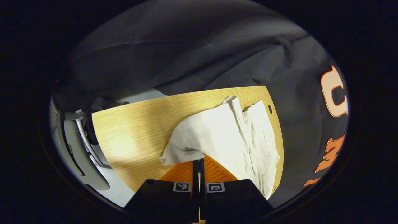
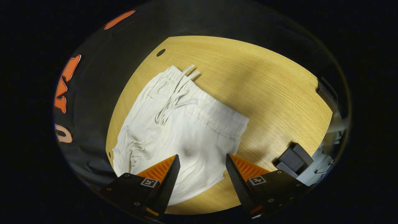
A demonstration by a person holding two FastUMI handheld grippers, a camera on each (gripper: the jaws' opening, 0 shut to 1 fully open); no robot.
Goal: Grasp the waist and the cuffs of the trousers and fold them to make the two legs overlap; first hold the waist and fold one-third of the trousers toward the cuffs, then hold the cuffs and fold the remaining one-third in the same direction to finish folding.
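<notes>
**Left gripper pinching the trousers, right gripper open above them**

Wooden table under booth lighting, black cloth wall behind it, and I have the white trousers lying on the near-left part of the top in the right gripper view. Their elastic waist runs diagonally across the wood, drawstrings trailing off toward the far edge, close to a small round hole in the table.

On the left gripper view, my left gripper has its fingers drawn together on a bunched edge of the fabric; the cloth lifts into a peak just at the tips and drapes away to the right along the table edge.

My right gripper hangs over the trousers with its fingers spread wide apart, cloth visible between them, nothing pinched. I cannot tell whether the tips touch the fabric. A dark boxy object sits at the table's right edge.
</notes>
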